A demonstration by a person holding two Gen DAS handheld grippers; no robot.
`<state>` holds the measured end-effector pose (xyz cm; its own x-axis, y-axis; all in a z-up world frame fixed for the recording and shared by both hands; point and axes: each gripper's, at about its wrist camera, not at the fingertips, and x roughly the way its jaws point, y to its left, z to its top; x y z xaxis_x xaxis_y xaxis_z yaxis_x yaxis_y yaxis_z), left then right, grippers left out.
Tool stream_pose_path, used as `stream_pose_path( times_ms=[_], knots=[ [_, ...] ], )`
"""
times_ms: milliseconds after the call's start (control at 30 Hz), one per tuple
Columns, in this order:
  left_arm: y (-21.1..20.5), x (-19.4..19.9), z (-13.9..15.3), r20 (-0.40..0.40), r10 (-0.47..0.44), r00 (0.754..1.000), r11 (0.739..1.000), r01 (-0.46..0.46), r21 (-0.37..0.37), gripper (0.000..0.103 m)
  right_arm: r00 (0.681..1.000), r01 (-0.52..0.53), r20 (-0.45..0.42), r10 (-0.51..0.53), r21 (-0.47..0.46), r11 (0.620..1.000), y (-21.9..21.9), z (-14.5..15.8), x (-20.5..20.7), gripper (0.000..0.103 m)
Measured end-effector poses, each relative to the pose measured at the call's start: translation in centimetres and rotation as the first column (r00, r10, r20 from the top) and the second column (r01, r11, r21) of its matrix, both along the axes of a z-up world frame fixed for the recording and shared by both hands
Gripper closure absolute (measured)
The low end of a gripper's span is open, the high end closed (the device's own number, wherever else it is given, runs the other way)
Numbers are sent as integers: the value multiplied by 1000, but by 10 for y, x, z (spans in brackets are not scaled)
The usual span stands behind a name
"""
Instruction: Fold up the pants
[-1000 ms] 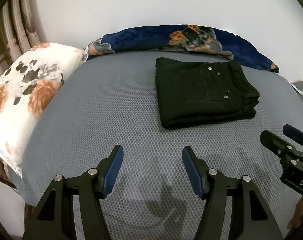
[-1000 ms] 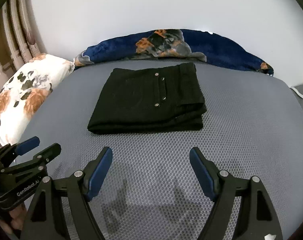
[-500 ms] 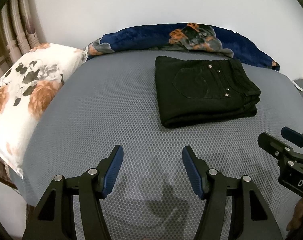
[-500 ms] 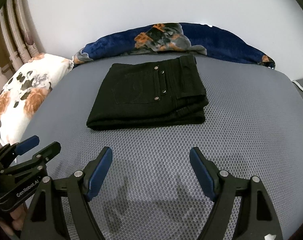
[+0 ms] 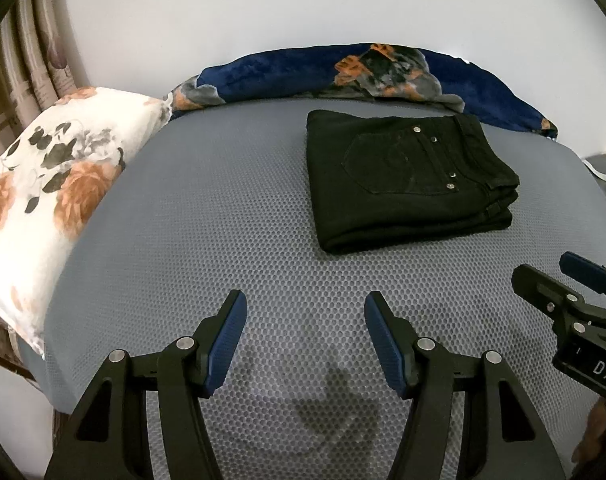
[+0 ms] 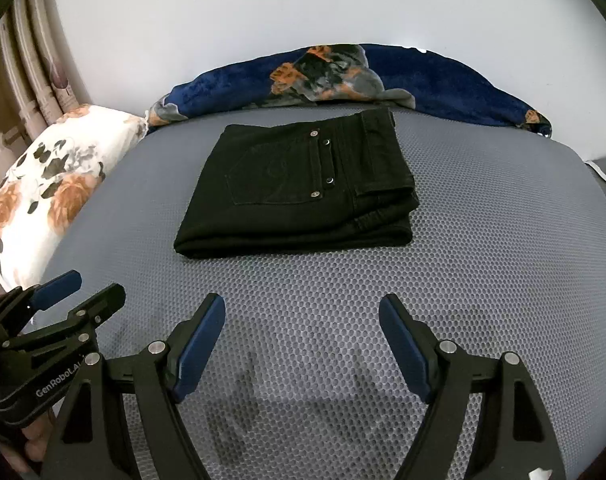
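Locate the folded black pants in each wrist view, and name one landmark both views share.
Left wrist view: the folded black pants lie right of centre on the grey mattress.
Right wrist view: the pants lie near centre, ahead of the open jaws.
Shared landmark: the navy floral blanket runs along the wall just behind the pants.

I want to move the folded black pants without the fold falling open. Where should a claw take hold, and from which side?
Probably the near long edge of the folded black pants, approached from the front along the grey mattress. There the layers end in one closed, rounded fold, so a pinch catches the whole stack. At the right end the waistband and loose layers lie stacked open and could splay.
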<state>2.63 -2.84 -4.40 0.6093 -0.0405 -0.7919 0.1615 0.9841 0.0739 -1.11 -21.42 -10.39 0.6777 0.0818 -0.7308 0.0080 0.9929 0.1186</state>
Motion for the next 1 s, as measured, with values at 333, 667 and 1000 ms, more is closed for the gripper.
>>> stream_pose_path(
  times_ms=[333,667,1000],
  knots=[
    [-1,1,-2,-7,-4,1000,1000,4,-6,41,1000,-2,-6,1,-10,1000,1,-1,0,26],
    [1,2,-4,-9,-6,1000,1000,6,-14,41,1000,-6,-6,6,-17,1000,2,0,0,26],
    [3,3,-4,-12,-15,1000,1000,14,-25,41,1000,-10,-8,10,-23,1000,2,1,1,26]
  ],
)
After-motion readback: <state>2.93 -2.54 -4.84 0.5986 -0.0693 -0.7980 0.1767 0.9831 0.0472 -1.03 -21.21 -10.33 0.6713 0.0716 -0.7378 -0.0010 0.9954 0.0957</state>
